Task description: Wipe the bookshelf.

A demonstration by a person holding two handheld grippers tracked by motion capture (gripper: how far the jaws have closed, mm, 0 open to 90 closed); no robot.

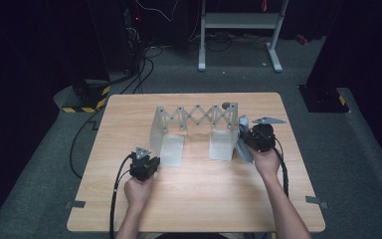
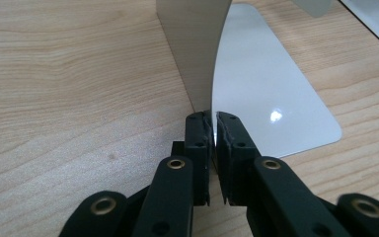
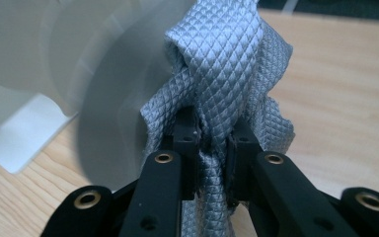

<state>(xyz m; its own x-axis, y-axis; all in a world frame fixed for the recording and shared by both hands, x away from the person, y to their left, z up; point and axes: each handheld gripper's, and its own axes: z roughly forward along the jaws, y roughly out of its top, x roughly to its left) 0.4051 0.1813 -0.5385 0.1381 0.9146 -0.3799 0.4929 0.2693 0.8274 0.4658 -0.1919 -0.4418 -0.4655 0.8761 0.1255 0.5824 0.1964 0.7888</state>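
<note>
Mid-step: left gripper [image 2: 213, 126] clamped on the rack [image 1: 195, 119] end plate [image 2: 192, 49], right gripper [image 3: 212, 140] pinched shut on the grey tie [image 3: 222, 64]; next, probably draping it over the rack.

Bare table [image 1: 204, 199] in front of me, free passage. Expanding rack [image 1: 195, 119] blocks centre; open gap between its two base plates. Grey cloth [image 1: 243, 144] crowds rack's right end.
</note>
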